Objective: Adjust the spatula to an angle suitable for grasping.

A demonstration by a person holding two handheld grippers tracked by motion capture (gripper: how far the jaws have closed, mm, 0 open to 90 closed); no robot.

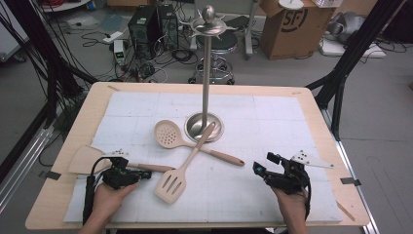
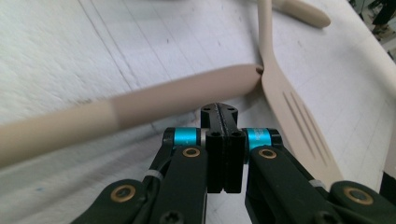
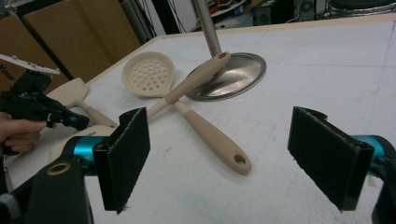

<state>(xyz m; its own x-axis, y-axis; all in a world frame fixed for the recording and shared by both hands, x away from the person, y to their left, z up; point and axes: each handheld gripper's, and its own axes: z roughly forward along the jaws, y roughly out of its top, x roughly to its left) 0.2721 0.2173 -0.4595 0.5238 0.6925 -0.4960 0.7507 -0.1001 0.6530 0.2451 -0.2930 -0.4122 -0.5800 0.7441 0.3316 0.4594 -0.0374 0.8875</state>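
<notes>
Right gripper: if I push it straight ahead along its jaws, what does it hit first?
Probably the skimmer's handle, whose holed end lies on the mat ahead of the open right gripper. Beyond it come the slotted turner's handle and the stand's base. Depth is hard to judge, so the gripper might pass above them.

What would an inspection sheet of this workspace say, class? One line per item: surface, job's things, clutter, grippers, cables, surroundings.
Surface: white mat on a wooden table.
Job's things: steel stand; skimmer and slotted turner lie crossed, the turner's handle end on the stand's base; spatula at the left edge.
Clutter: nothing seen.
Grippers: left gripper shut, empty, beside the spatula's handle; right gripper open, empty.
Cables: one trails from each gripper.
Surroundings: stool, box, floor cables.
</notes>
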